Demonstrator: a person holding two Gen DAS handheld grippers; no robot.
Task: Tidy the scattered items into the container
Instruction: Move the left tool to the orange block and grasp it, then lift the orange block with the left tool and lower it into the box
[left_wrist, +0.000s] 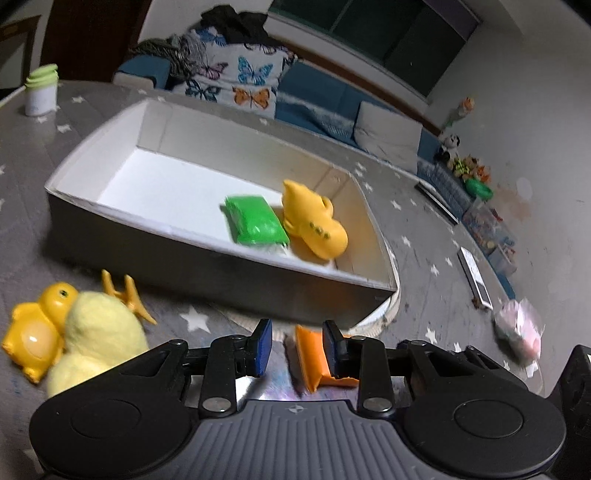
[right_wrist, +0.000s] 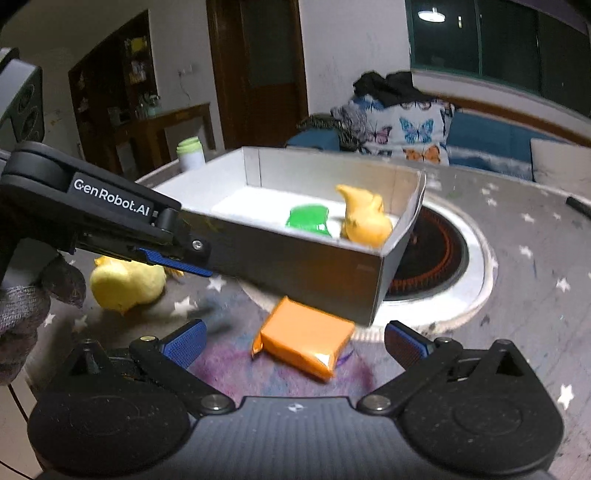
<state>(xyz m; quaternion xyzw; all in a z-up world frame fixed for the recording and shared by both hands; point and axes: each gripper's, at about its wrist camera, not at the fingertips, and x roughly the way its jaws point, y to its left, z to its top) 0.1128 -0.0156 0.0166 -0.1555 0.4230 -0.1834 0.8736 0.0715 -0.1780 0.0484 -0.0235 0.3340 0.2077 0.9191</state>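
The desk (right_wrist: 517, 236), under its grey star-printed cover, carries everything, and the white container (left_wrist: 207, 236) sits across its middle, partly over a round burner set into the top. Inside the container, toward its right end, we see a green packet (left_wrist: 256, 225) and a yellow toy (left_wrist: 314, 221) touching each other. Outside it, near the desk's near-left edge, lie a pale yellow plush (left_wrist: 98, 339), a hard yellow duck (left_wrist: 33, 332) touching it, and a small orange claw clip (left_wrist: 127, 293) just behind. Just in front of the container's near wall lies the orange packet (right_wrist: 304, 338).

We judge that packet light, soft and a little slippery in its glossy wrap; gripping across its short sides, away from the crimped end, should hold it best. The plush will squash readily, while the duck is stiff and smooth.

Our left tongs (left_wrist: 297, 343) stand partly spread, with the packet seen just past the right pad; whether it touches we cannot tell. Our right tongs (right_wrist: 293, 343) are spread wide, the packet lying between and ahead of them, unheld.

The right view shows the whole packet, the burner and a gloved hand (right_wrist: 22, 310); the left view alone shows the duck, the clip and a pink wrapped item (left_wrist: 519, 332) near the desk's right edge.
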